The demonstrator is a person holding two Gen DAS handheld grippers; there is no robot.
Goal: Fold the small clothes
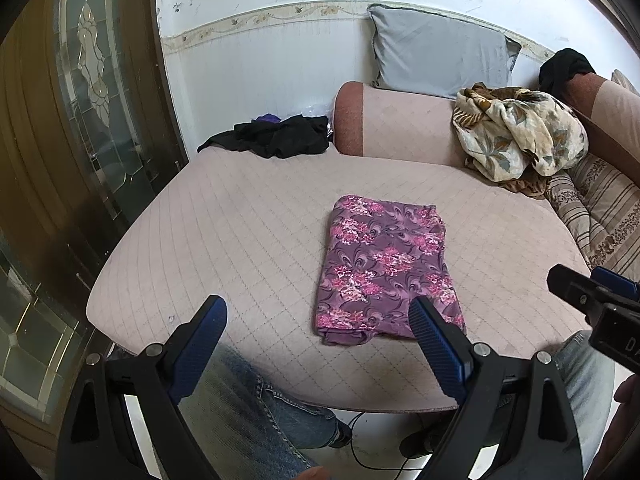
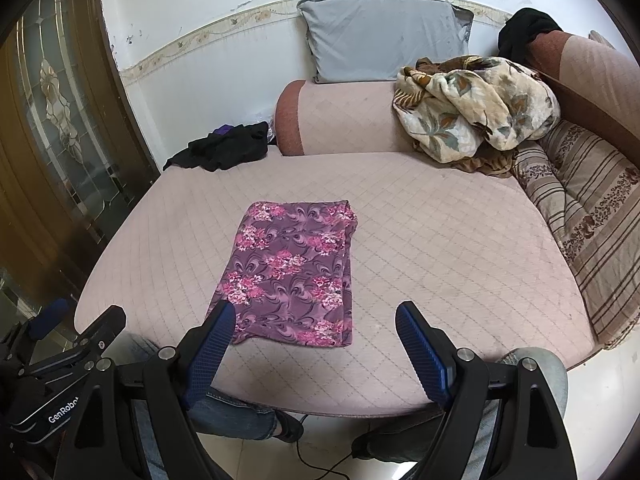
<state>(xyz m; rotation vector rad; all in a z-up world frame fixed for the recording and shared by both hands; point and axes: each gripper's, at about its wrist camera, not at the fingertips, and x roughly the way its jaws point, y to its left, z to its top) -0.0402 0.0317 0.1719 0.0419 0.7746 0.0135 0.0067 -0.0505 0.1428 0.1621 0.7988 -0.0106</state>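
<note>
Blue-padded jaws of the left hand-held gripper (image 1: 318, 320) and right hand-held gripper (image 2: 316, 326) stood wide and empty above the near edge of the pink quilted cushion (image 2: 440, 240). Just beyond them lay the purple floral garment (image 2: 294, 268), a flat rectangle. Pinching both near corners together would likely keep the next fold square. Farther off lay dark clothes (image 2: 224, 146).

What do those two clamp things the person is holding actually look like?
Each is a black plastic frame with silver bolts and two long fingers faced with ribbed blue pads: the left gripper, the right gripper. In the right wrist view the left one's body bears white "GenRobot" lettering. The person wears blue jeans.
</note>
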